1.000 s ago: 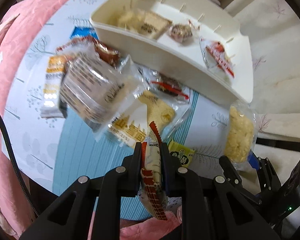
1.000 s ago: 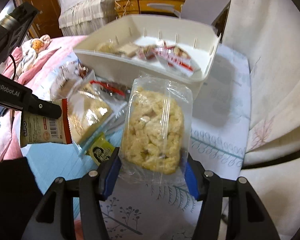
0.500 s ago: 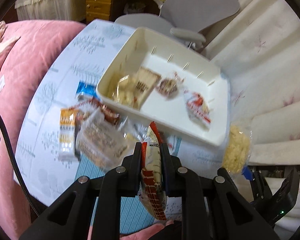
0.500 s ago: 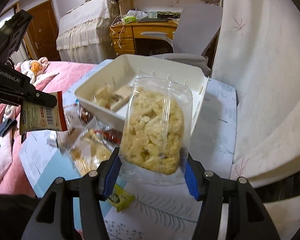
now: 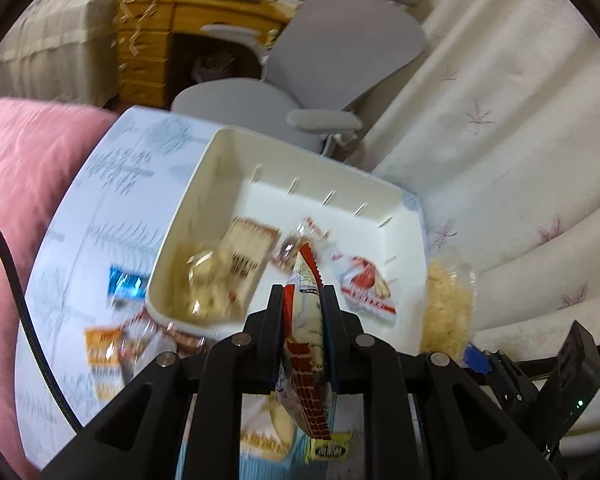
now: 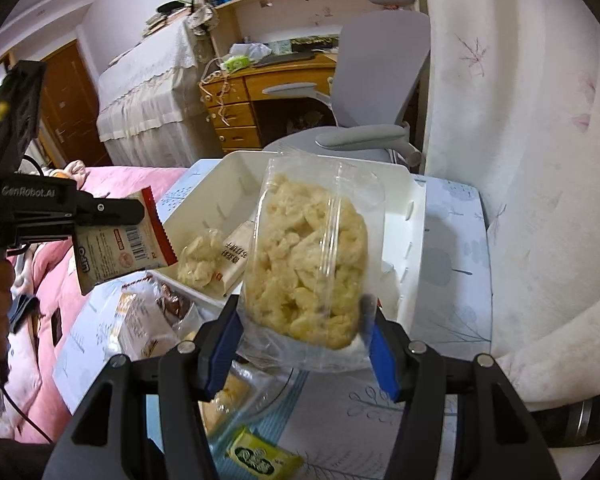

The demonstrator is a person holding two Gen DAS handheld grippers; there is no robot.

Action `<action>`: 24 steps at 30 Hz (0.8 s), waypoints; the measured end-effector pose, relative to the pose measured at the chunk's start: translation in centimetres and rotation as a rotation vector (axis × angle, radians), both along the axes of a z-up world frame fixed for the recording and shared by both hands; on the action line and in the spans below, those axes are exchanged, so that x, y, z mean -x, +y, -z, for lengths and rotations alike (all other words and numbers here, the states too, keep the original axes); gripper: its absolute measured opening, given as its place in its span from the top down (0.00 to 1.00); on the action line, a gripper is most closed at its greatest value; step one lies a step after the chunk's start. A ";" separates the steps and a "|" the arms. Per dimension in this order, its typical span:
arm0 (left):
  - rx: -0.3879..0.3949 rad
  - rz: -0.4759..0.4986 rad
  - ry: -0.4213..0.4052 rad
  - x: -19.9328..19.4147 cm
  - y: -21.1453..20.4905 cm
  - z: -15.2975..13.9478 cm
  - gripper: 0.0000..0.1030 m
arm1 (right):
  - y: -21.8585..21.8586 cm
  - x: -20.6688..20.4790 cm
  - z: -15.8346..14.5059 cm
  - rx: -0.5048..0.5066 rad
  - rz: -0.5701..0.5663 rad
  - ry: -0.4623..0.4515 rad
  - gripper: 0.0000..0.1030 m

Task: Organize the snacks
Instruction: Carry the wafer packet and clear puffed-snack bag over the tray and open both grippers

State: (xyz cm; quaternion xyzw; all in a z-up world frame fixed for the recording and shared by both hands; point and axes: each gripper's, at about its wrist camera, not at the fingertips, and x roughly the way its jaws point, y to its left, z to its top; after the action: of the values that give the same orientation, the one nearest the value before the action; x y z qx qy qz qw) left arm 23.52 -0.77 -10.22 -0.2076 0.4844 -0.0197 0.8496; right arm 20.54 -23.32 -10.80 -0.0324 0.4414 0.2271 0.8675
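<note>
My left gripper (image 5: 303,294) is shut on a red-edged snack packet (image 5: 305,344) and holds it in the air over the near side of the white bin (image 5: 220,148). The packet also shows in the right wrist view (image 6: 116,248), left of the bin (image 6: 414,216). My right gripper (image 6: 306,320) is shut on a clear bag of pale yellow puffed snacks (image 6: 308,264), held up in front of the bin. The bag shows at the bin's right end in the left wrist view (image 5: 446,304). The bin holds several packets (image 5: 240,252).
Loose snacks (image 5: 104,344) lie on the blue-and-white tablecloth (image 5: 112,184) left of and below the bin, and a green packet (image 6: 260,456) lies near me. A pink bed (image 5: 24,168) is at the left. A grey chair (image 5: 340,52) and a wooden desk (image 5: 156,40) stand behind the table.
Both grippers have risen and moved toward the bin with their snacks. The table and loose snacks have dropped lower in both views, and more of the room shows.
</note>
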 end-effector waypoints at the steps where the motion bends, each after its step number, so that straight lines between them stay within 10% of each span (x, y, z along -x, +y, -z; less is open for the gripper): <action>1: 0.012 0.016 -0.012 -0.6 0.1 0.1 0.85 | 0.2 -0.3 0.2 0.003 0.010 0.013 0.43; 10: -0.090 0.110 -0.027 -3.8 -0.7 0.2 0.56 | 1.5 -2.5 1.3 0.098 0.077 0.075 0.29; 24: -0.132 0.066 0.056 -0.2 -0.5 0.7 0.39 | 2.0 0.4 1.1 0.084 0.039 0.115 0.29</action>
State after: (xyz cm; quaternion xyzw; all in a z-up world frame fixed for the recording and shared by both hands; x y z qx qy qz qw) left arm 23.70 -1.26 -10.88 -0.1357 0.5147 -0.0100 0.8465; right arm 20.13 -21.36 -11.89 -0.0472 0.5001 0.1927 0.8429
